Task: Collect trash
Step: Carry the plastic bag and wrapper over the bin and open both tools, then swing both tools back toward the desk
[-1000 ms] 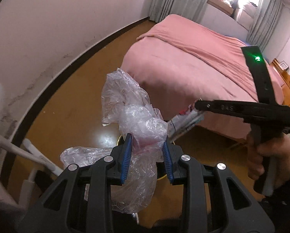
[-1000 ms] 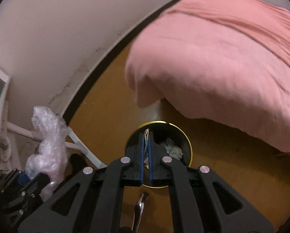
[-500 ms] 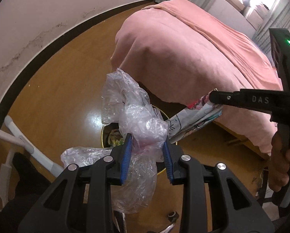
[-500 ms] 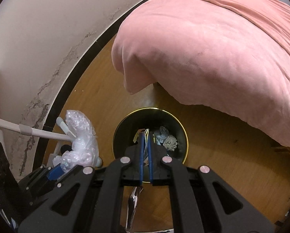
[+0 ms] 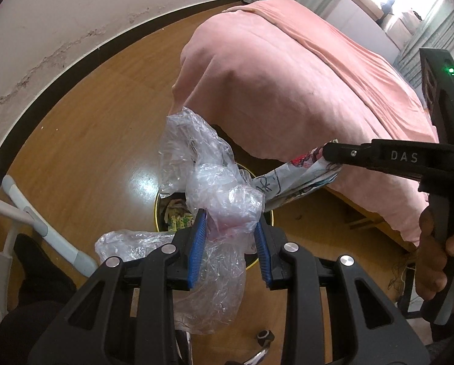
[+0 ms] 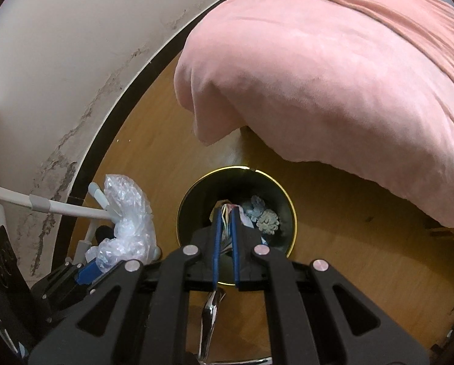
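My left gripper (image 5: pixel 230 222) is shut on a crumpled clear plastic bag (image 5: pixel 208 182), which bulges above and hangs below the blue pads. Beneath it stands a black bin with a gold rim (image 5: pixel 157 210), mostly hidden by the bag. My right gripper (image 6: pixel 225 213) is shut on a thin printed wrapper (image 6: pixel 225 210), held edge-on directly over the bin (image 6: pixel 292 213). The left wrist view shows that wrapper (image 5: pixel 300 176) sticking out from the right gripper's tip (image 5: pixel 327 153). Crumpled tissue (image 6: pixel 266 220) lies inside the bin. The left gripper (image 6: pixel 87 273) with its bag (image 6: pixel 126 228) is left of the bin.
A bed under a pink cover (image 6: pixel 333 76) overhangs the wooden floor just behind the bin. A white tube frame (image 6: pixel 62 210) stands at the left by the wall and dark skirting. A shiny metal piece (image 6: pixel 210 307) lies on the floor under the right gripper. A hand (image 5: pixel 434 249) grips the right handle.
Both grippers have sunk towards the bin and tilted further down; the bin now looks larger and closer. Both grips are unchanged.
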### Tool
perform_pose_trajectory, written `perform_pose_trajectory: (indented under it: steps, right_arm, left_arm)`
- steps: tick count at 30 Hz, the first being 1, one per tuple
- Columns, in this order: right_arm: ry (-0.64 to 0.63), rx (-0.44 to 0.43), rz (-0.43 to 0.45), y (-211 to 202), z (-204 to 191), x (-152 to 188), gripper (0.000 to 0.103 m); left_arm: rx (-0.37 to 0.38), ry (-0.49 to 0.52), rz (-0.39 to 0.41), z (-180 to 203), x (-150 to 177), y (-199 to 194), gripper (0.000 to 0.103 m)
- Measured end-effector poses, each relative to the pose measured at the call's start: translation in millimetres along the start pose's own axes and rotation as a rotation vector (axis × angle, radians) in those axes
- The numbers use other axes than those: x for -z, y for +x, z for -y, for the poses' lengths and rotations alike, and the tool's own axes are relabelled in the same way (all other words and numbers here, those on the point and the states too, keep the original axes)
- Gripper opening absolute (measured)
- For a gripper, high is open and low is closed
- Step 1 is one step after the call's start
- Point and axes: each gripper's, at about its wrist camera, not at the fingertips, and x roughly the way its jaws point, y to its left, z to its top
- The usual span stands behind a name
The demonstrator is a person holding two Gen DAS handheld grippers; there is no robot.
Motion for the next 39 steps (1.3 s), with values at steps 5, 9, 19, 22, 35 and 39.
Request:
perform_pose_trajectory:
  steps: [5, 9, 19, 22, 35, 39]
  right_arm:
    - [0.007, -0.006, -0.007, 2.4, 0.6, 0.5, 0.031]
    - [-0.005, 0.011, 0.045, -7.6, -0.7, -1.3, 0.071]
    - [0.032, 0.009, 0.053, -8.3, 5.9, -2.0, 0.071]
    - [0.041, 0.004, 0.058, -10.1, 8.0, -2.3, 0.072]
    - [0.045, -0.005, 0.068, -12.9, 11.1, -1.4, 0.072]
    - [0.036, 0.014, 0.134, -39.5, 15.2, -7.5, 0.072]
  left_arm:
    - [-0.006, 0.006, 0.000, 3.1, -0.4, 0.4, 0.030]
    - [-0.006, 0.006, -0.001, 3.6, -0.7, 0.8, 0.030]
    - [0.004, 0.025, -0.012, 10.4, -2.7, 5.0, 0.030]
    - [0.019, 0.025, -0.013, 10.5, -2.9, 5.6, 0.043]
    - [0.012, 0.017, 0.016, 11.2, -1.8, 0.7, 0.067]
    - [-0.011, 0.051, 0.057, 24.3, -4.8, -20.4, 0.078]
